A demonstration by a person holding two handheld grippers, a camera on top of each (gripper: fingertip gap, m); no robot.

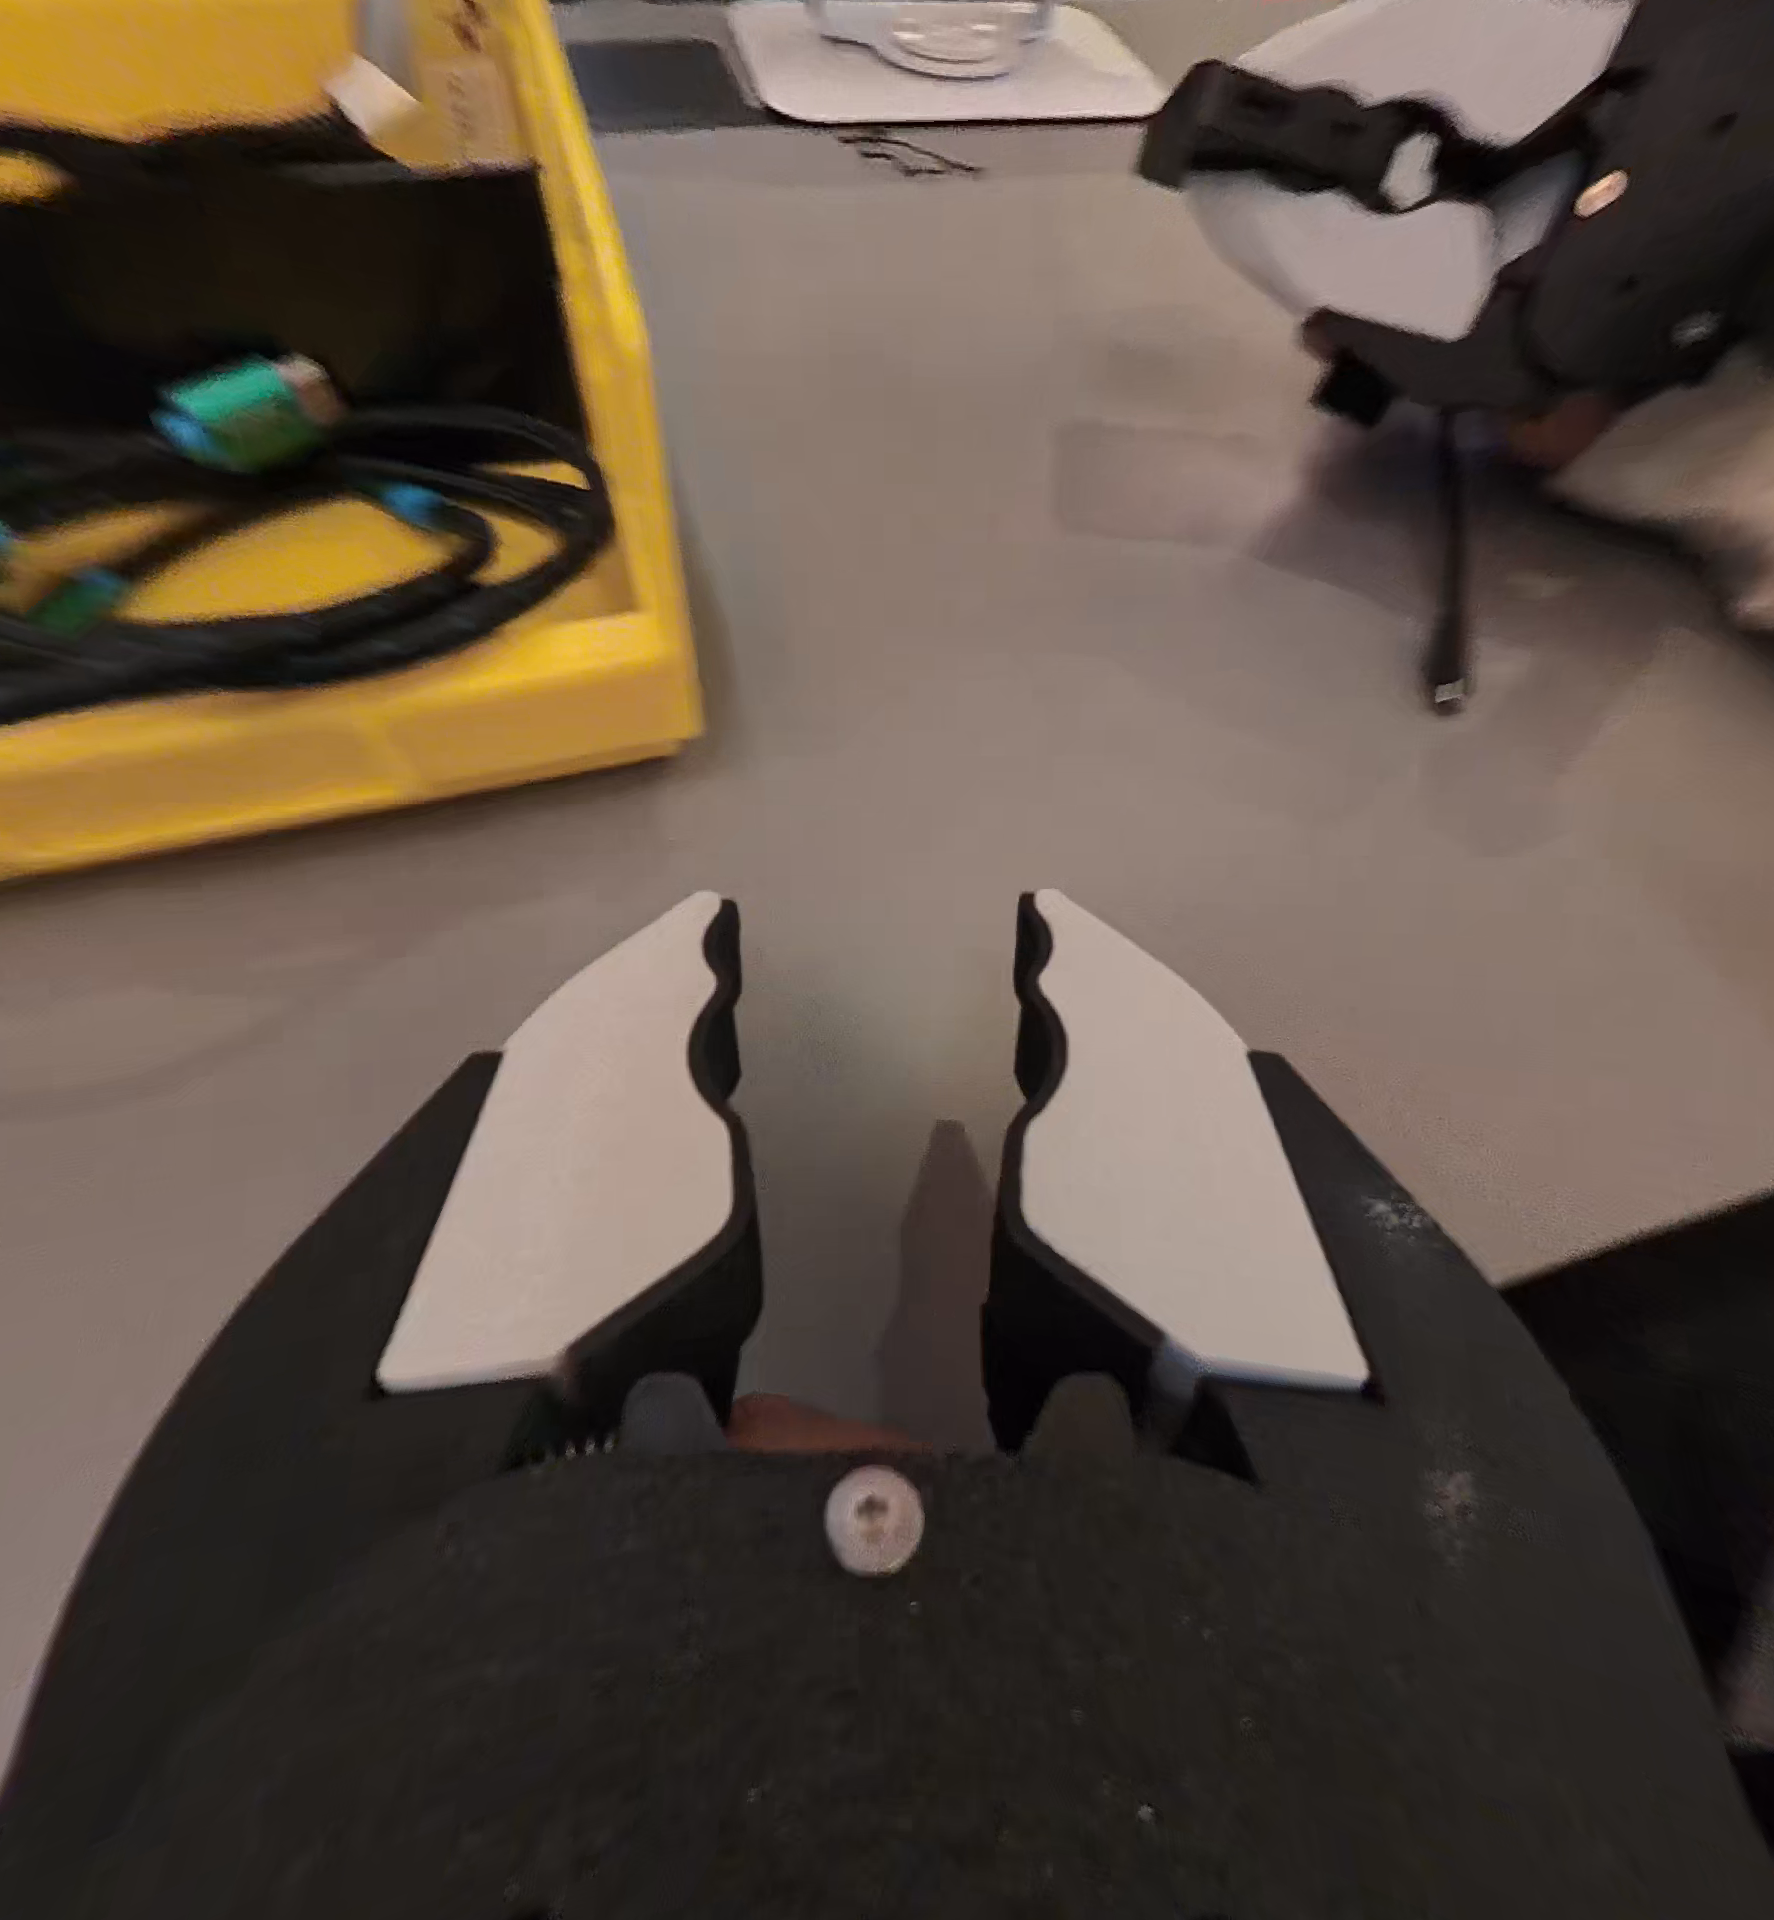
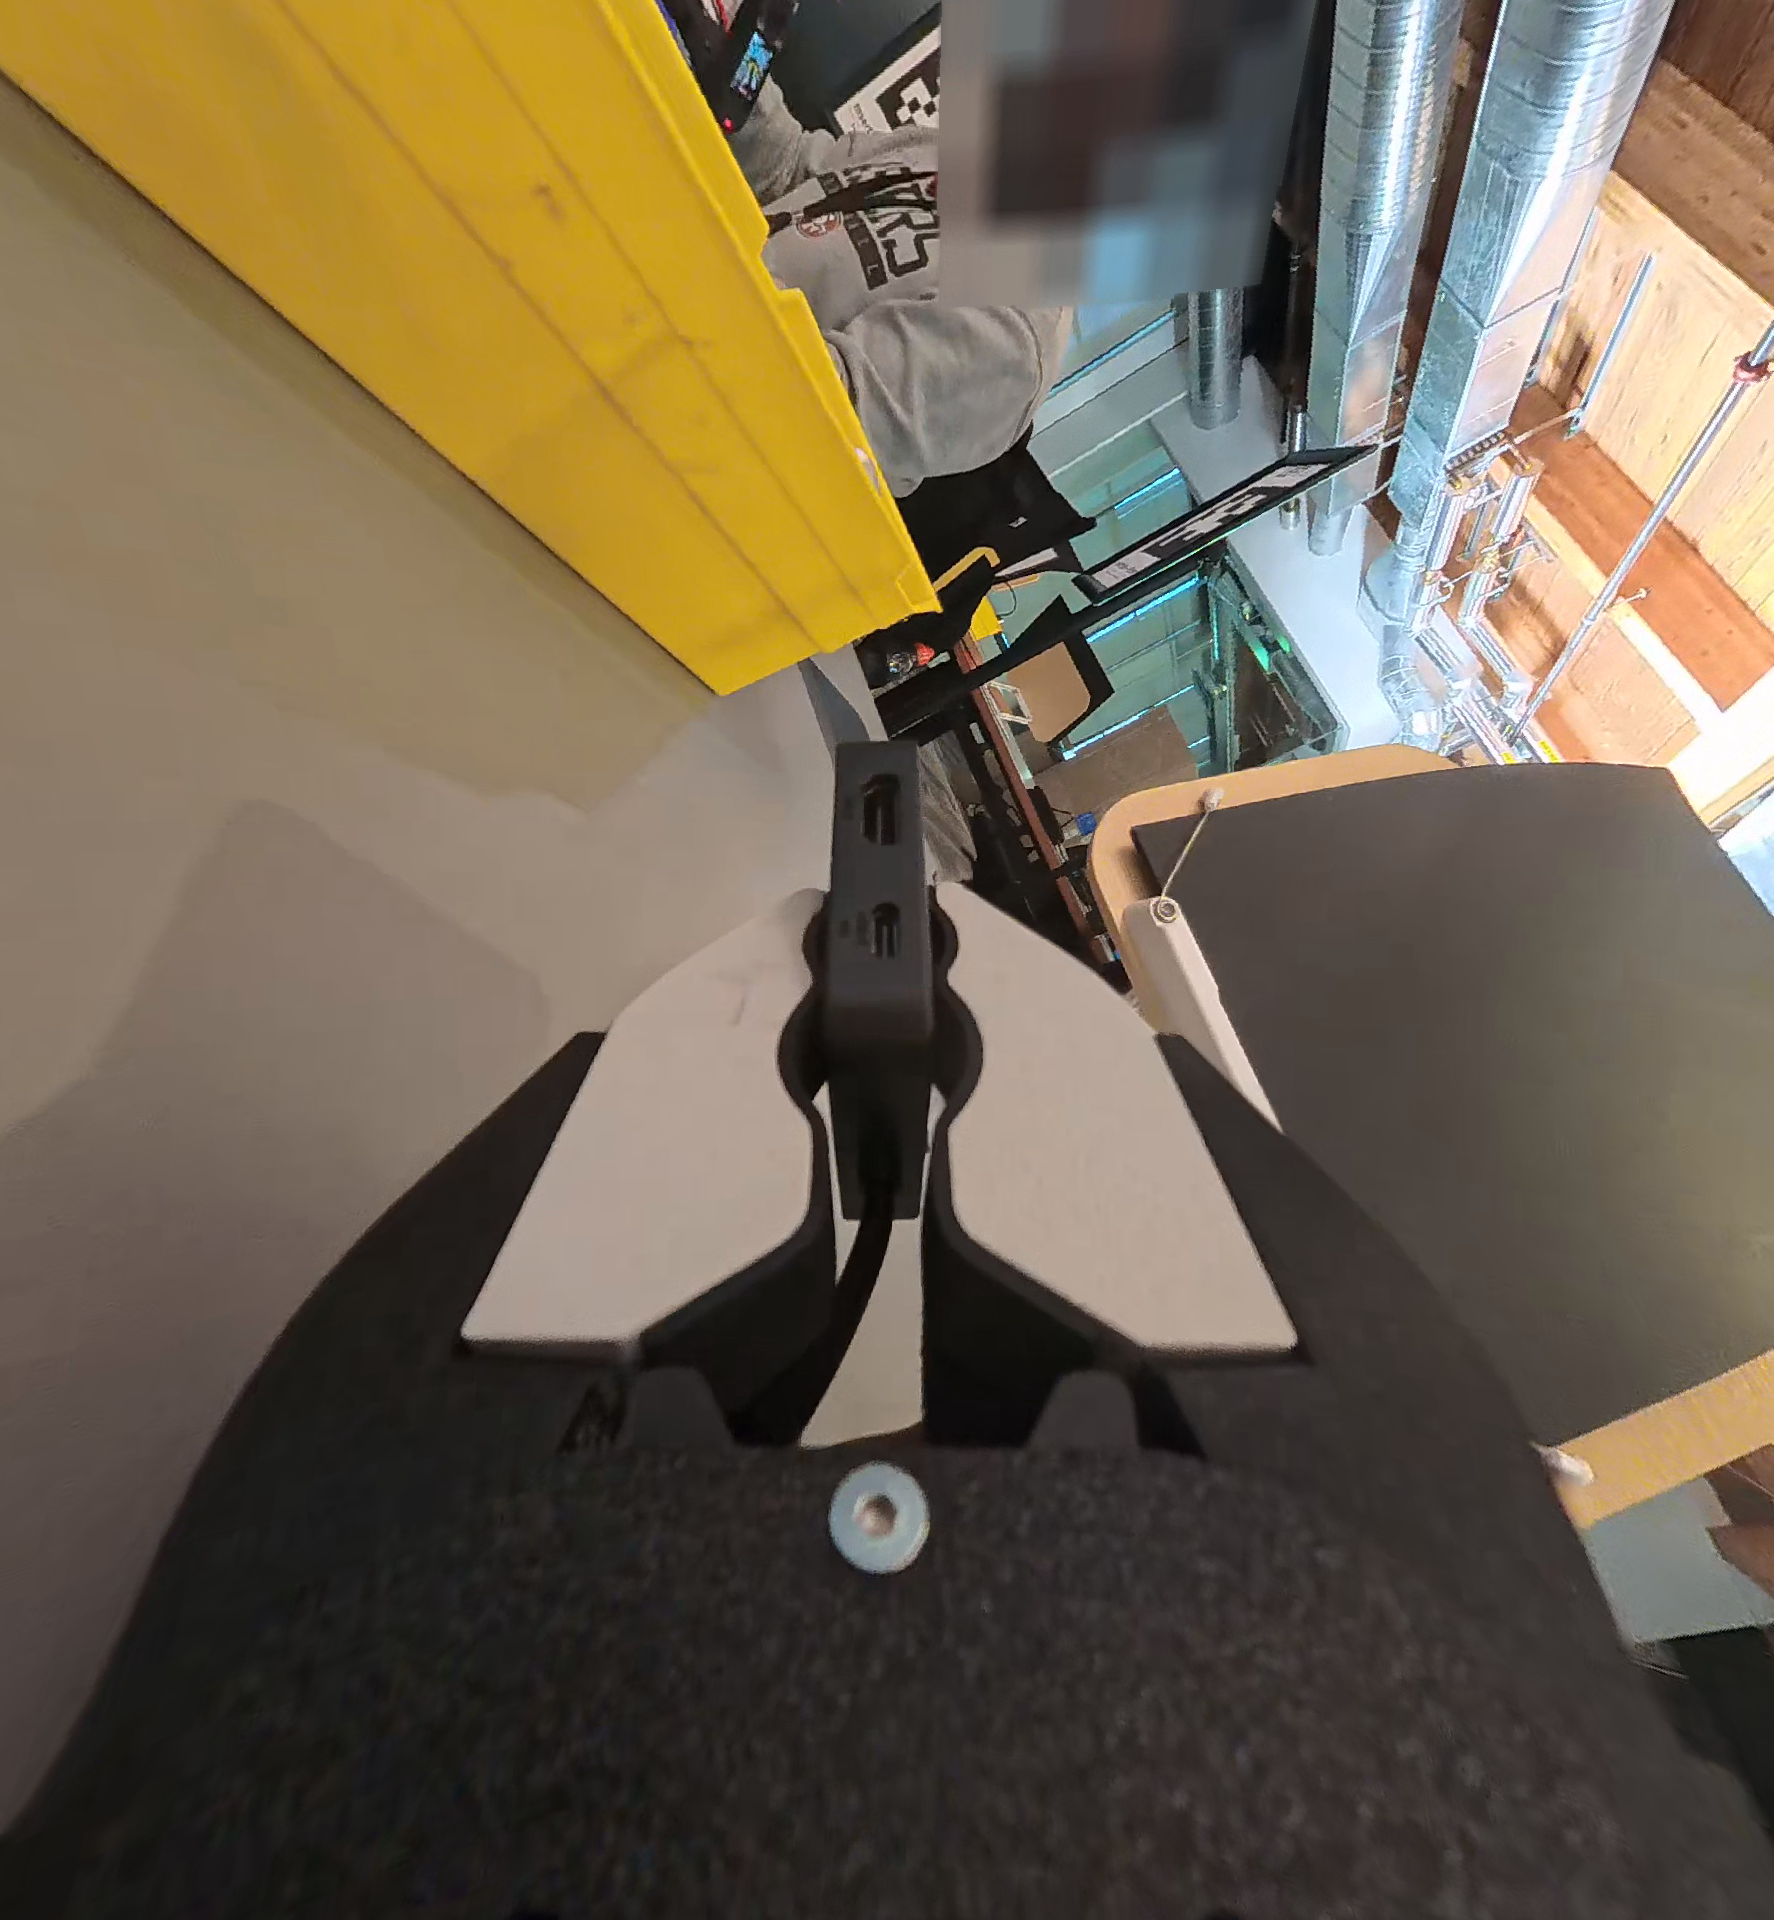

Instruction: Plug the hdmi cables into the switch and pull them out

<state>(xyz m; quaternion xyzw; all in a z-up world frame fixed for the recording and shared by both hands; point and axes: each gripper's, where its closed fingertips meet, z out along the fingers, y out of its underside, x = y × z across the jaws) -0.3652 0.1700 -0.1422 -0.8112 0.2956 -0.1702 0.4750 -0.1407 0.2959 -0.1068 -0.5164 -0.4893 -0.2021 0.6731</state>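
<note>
While the left gripper (image 1: 878, 935) gapes over the grey table (image 1: 966, 520), the right gripper's (image 2: 878, 935) fingers clamp the switch (image 2: 878, 904).

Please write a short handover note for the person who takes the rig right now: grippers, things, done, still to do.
Left gripper: open, empty, above the grey table.
Right gripper: shut on the black switch, lifted, its own cable hanging below.
HDMI cables: coiled in the yellow bin, none picked up.
Done: switch is held. The visible ports are empty.
Left: take a cable, plug in, pull out.
</note>
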